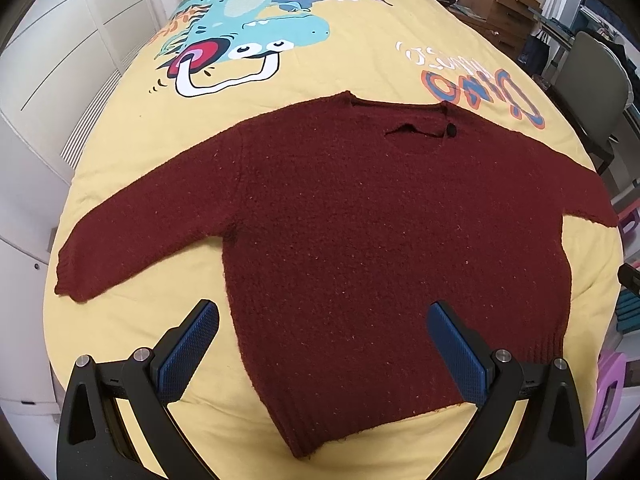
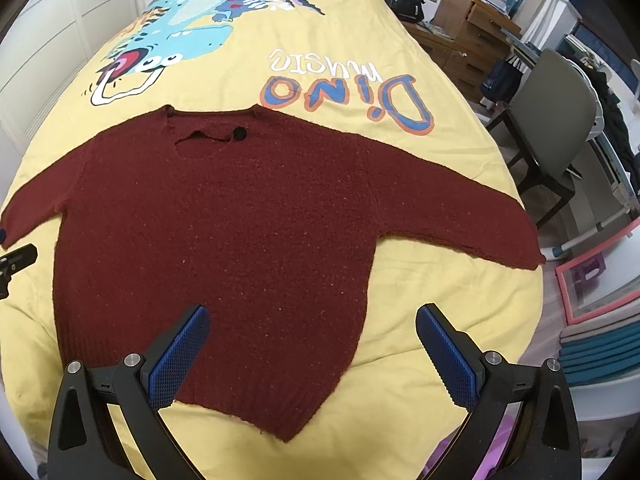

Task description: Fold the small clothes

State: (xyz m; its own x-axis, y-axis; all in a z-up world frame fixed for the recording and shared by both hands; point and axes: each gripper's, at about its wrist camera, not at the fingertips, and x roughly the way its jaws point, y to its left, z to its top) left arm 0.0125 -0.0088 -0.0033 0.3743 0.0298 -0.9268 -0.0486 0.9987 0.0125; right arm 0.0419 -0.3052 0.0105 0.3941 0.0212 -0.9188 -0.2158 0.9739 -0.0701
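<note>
Maroon knit sweater (image 1: 360, 232) flat, sleeves spread | left hand-held gripper (image 1: 322, 354) wide | right hand-held gripper (image 2: 312, 354) wide

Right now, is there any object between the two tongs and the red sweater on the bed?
Nothing visible does. The red sweater lies flat on the yellow bedspread, sleeves spread. The left tongs and right tongs are both open over its hem, with only open space between.
</note>
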